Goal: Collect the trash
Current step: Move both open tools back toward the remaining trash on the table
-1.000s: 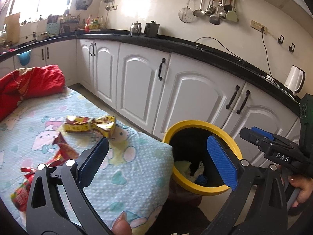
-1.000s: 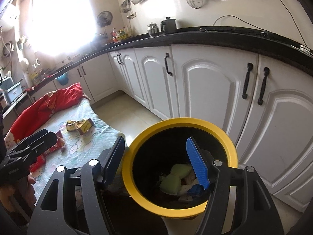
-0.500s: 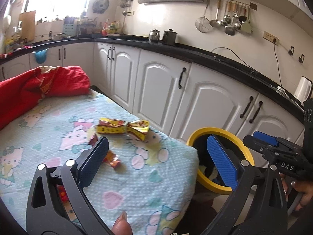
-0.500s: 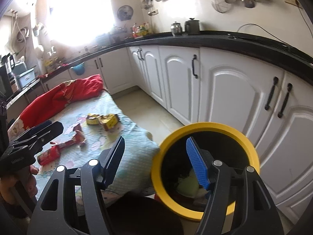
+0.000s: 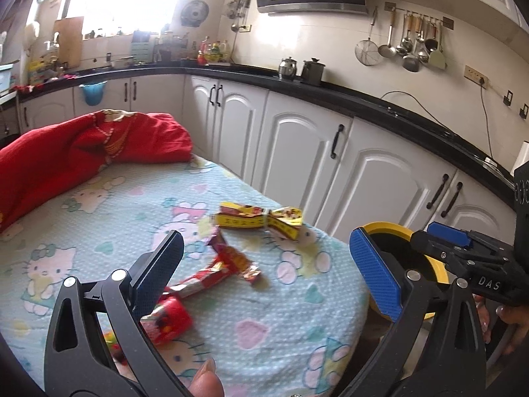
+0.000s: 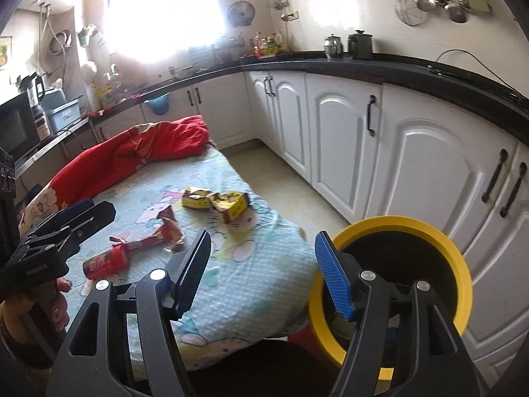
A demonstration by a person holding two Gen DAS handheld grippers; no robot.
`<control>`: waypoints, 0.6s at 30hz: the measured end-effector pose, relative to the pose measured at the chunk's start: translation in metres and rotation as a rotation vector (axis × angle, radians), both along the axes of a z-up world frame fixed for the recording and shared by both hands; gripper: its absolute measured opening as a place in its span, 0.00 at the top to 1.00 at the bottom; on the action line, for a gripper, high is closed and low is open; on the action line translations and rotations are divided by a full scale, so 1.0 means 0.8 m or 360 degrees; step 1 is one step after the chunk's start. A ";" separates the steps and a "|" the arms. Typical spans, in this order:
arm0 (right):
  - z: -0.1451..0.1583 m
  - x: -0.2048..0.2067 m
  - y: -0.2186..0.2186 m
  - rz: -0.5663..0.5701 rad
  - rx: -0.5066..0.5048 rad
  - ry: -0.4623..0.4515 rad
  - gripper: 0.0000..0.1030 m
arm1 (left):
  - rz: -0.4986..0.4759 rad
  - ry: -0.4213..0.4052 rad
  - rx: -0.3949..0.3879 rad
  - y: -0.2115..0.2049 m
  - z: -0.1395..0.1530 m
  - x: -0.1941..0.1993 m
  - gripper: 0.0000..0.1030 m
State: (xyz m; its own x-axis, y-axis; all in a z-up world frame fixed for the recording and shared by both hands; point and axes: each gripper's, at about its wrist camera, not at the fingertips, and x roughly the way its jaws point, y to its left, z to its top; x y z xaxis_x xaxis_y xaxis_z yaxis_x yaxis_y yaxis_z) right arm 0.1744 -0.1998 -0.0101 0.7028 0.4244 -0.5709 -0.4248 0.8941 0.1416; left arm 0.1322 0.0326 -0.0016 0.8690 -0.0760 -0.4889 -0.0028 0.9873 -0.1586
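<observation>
Both grippers empty, jaws spread wide, nothing between the pads. Left gripper (image 5: 264,264) hangs over the table covered in a pale blue cartoon-print cloth (image 5: 281,324). Right gripper (image 6: 261,271) straddles the table edge and the black round bin with yellow rim (image 6: 463,264), which sits at 3 o'clock from the table, just beside it.

Trash on the cloth:
- torn yellow-red cardboard snack box (image 5: 261,220), 12 o'clock from the left gripper
- crumpled red foil wrappers (image 5: 228,263), between the left jaws in view, lying on the cloth
- red crushed packet (image 5: 168,319), 7 o'clock, touching the left finger in view

Bunched red blanket (image 5: 82,149) at the far end, 10 o'clock.
</observation>
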 end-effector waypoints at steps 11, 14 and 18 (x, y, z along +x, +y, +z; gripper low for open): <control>-0.019 0.017 0.057 0.0119 -0.0028 0.0066 0.39 | 0.0100 0.0060 0.0069 0.052 -0.015 -0.011 0.11; -0.024 0.023 0.072 0.0140 -0.0028 0.0085 0.39 | 0.0118 0.0078 0.0090 0.065 -0.019 -0.015 0.11; -0.032 0.033 0.091 0.0182 -0.0024 0.0126 0.39 | 0.0139 0.0108 0.0101 0.079 -0.026 -0.019 0.11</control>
State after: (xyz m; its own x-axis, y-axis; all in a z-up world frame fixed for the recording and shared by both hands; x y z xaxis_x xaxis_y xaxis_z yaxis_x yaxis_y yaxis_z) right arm 0.2010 -0.1274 -0.0360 0.6027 0.4901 -0.6297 -0.5122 0.8427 0.1657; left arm 0.1172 0.0958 -0.0228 0.8359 0.0314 -0.5480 -0.0979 0.9909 -0.0924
